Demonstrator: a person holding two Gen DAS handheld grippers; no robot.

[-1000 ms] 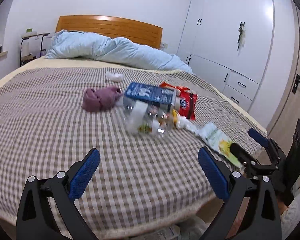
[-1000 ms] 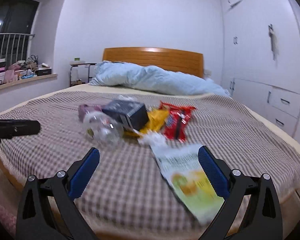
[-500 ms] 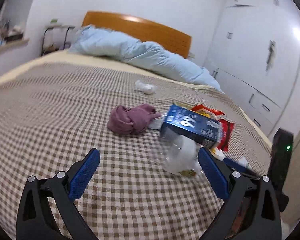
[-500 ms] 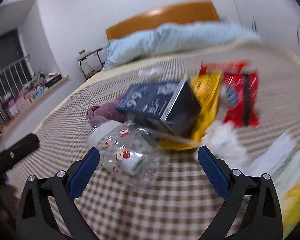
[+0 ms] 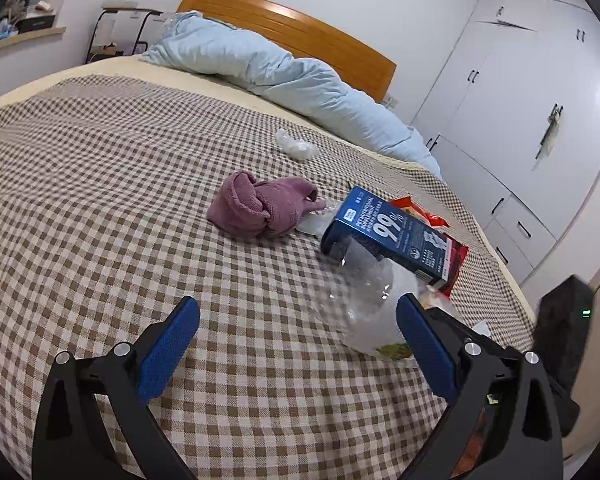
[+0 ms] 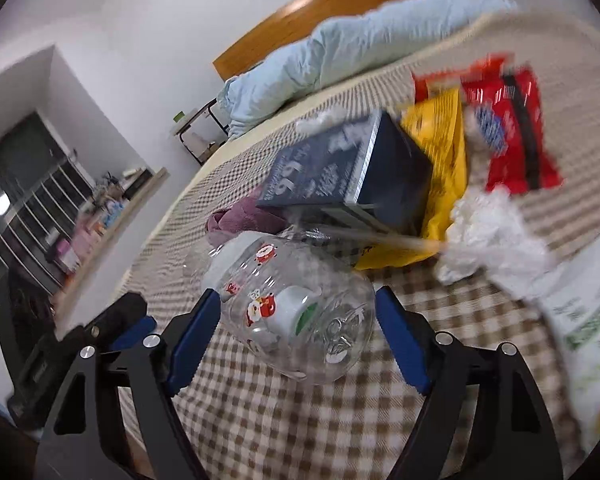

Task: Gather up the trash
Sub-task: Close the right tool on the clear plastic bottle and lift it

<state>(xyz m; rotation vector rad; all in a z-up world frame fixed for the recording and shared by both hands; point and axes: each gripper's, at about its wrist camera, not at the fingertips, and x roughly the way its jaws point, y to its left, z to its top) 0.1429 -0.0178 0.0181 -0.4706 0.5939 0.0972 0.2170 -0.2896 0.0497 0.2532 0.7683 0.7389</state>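
Trash is lying heaped on the checked bed (image 5: 100, 184): a clear plastic jar (image 6: 296, 316), a blue box (image 6: 340, 168), yellow (image 6: 440, 168) and red (image 6: 508, 128) snack bags, and crumpled tissue (image 6: 488, 236). A second ago the right gripper (image 6: 296, 340) was hanging back from the pile with its jaws spread wide; now it is sitting around the jar, and its jaws have just been closing, though I cannot tell whether the pads are pressing yet. The left gripper (image 5: 296, 344) is hovering released over bare blanket, having swung left, so the jar is now sitting at its right finger. A purple cloth (image 5: 260, 208) is lying farther off.
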